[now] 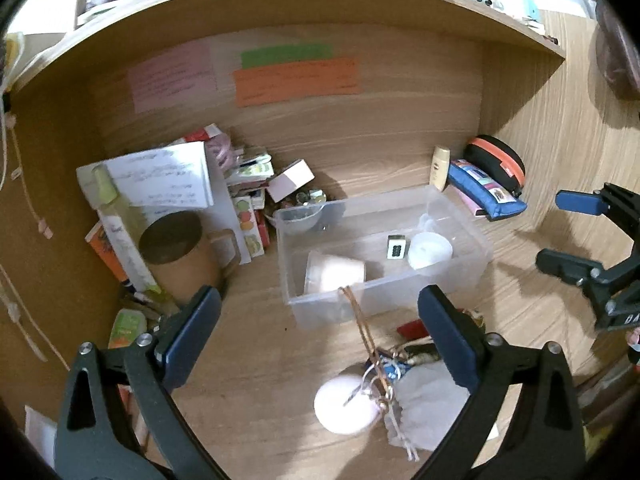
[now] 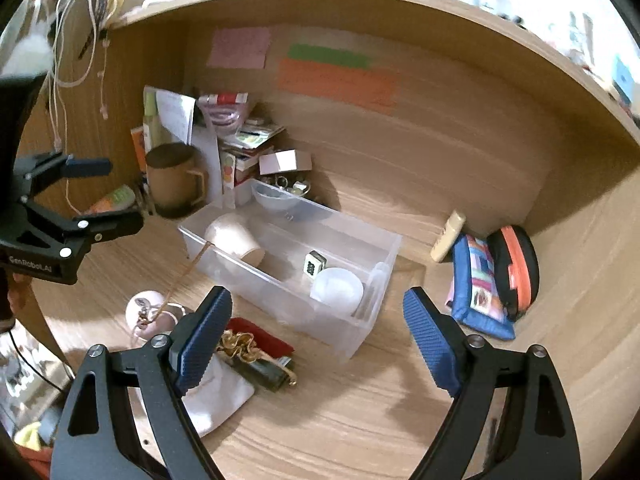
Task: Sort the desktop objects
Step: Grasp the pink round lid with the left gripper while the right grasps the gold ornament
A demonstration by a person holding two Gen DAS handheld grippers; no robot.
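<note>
A clear plastic bin (image 1: 472,264) (image 2: 360,332) stands on the wooden desk. In it lie a pink cup on its side (image 1: 336,272) (image 2: 236,240), a mahjong tile (image 1: 397,247) (image 2: 313,266) and a white round lid (image 1: 430,249) (image 2: 338,289). In front of the bin lie a pink ball (image 1: 344,404) (image 2: 146,312) with string, a white cloth pouch (image 1: 428,412) (image 2: 216,392), a red item (image 1: 412,328) (image 2: 260,336) and a dark bottle (image 2: 264,372). My left gripper (image 1: 320,332) is open above these. My right gripper (image 2: 318,332) is open in front of the bin.
At the back left stand a brown mug (image 1: 180,256) (image 2: 172,180), papers, boxes and a small clear bowl (image 1: 300,216). At the right lie a blue pencil case (image 1: 484,192) (image 2: 480,288), a black-orange case (image 1: 500,160) (image 2: 520,264) and a cream bottle (image 1: 439,168) (image 2: 448,236).
</note>
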